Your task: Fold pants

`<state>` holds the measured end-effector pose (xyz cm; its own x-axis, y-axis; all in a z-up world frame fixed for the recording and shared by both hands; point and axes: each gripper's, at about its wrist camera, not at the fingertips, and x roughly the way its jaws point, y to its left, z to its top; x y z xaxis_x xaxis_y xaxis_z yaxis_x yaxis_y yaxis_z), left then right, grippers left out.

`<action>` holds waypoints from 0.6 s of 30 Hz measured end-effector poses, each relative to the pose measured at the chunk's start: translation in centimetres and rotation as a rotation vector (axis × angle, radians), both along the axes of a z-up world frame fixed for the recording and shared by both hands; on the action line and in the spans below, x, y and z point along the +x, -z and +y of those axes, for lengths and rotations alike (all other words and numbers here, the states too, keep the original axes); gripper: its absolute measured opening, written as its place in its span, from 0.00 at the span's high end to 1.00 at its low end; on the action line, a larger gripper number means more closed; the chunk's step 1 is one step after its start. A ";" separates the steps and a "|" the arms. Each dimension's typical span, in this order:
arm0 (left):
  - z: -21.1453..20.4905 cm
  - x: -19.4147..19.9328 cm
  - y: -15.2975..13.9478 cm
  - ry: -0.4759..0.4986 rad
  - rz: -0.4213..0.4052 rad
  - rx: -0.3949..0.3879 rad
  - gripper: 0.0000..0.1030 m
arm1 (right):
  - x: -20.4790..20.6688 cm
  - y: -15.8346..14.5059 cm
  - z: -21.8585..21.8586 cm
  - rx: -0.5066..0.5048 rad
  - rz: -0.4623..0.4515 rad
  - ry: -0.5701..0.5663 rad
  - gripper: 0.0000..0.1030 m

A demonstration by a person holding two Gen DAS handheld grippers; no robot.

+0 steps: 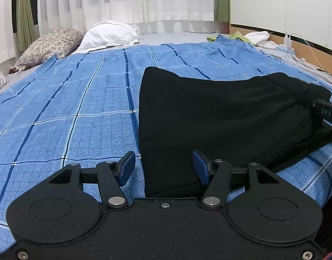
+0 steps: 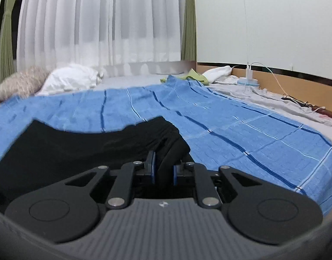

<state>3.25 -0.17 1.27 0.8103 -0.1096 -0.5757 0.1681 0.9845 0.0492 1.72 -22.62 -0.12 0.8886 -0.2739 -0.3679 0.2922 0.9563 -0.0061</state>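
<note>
Black pants [image 1: 220,119] lie folded on a blue checked blanket [image 1: 68,108]. My left gripper [image 1: 163,166] is open at the near left corner of the pants. The fabric edge lies between its blue pads, which do not press on it. In the right wrist view my right gripper [image 2: 163,169] is shut on a raised fold of the pants [image 2: 79,147] at their near right end. In the left wrist view a black finger [image 1: 324,110] of that gripper shows at the waistband on the right edge.
A white pillow [image 1: 109,34] and a floral pillow [image 1: 51,43] lie at the far end of the bed. Green and white cloths [image 2: 196,77], a charger [image 2: 248,81] and cables sit along the wooden board on the right. Curtains hang behind.
</note>
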 end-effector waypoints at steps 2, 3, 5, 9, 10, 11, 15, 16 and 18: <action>0.1 0.1 0.1 0.001 0.004 0.000 0.45 | 0.2 0.6 -0.4 0.000 0.028 0.010 0.74; 0.2 0.1 0.1 0.003 0.005 0.000 0.45 | 0.2 0.8 -0.6 0.003 0.038 0.011 0.72; 0.2 0.1 0.1 0.004 0.007 0.004 0.45 | -0.1 0.9 -0.9 0.014 0.039 0.005 0.69; 0.3 0.3 -0.6 0.007 0.005 0.016 0.45 | -0.5 0.3 -1.4 0.019 0.051 0.009 0.44; 0.4 0.4 -1.2 0.013 0.002 0.006 0.45 | -0.7 -0.1 -1.6 0.033 0.047 0.013 0.40; 0.6 0.6 -1.7 0.020 -0.003 -0.011 0.45 | -1.0 -0.6 -1.8 0.038 0.042 0.022 0.33; 0.7 2.6 -4.3 0.045 -0.036 -0.055 0.45 | -0.9 -2.9 -2.1 0.022 -0.002 0.044 0.21; 0.4 3.4 -4.8 0.045 -0.049 -0.048 0.45 | -0.6 -3.6 -2.3 0.030 -0.010 0.024 0.19; -0.2 4.9 -5.3 0.048 -0.068 -0.029 0.45 | 0.4 -4.5 -2.5 0.057 -0.027 -0.032 0.17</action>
<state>8.16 -0.41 6.61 0.8407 -0.1647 -0.5158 0.2120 0.9767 0.0336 2.08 -25.14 4.41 0.9062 -0.2248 -0.3580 0.2612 0.9637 0.0559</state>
